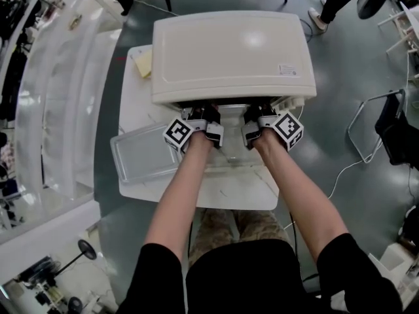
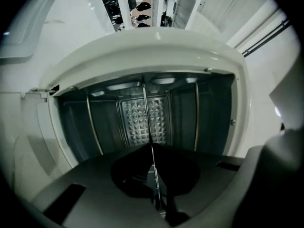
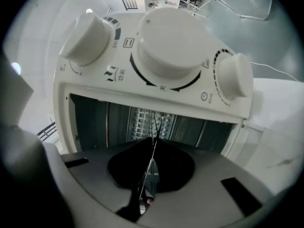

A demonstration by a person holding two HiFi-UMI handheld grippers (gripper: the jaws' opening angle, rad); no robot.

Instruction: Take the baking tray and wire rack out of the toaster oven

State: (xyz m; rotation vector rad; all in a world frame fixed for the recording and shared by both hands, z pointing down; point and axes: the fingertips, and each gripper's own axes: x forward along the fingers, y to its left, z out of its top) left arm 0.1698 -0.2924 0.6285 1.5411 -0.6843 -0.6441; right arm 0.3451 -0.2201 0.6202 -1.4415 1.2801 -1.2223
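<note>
Toaster oven (image 1: 232,54) half emptied: tray out, rack not yet.
Baking tray (image 1: 141,156) lies on the table (image 1: 133,106), off to the left of the jaws of the left gripper (image 2: 153,148). The wire rack (image 2: 145,108) sits inside the oven, its front wire pinched tight between those jaws and likewise in the right gripper (image 3: 153,144). Drawing it out is what remains, by my reading.

I work in a lab-like room: bare grey floor (image 1: 340,64), loose cable (image 1: 342,174), toaster oven (image 1: 232,54) on a small white table (image 1: 136,93).
</note>
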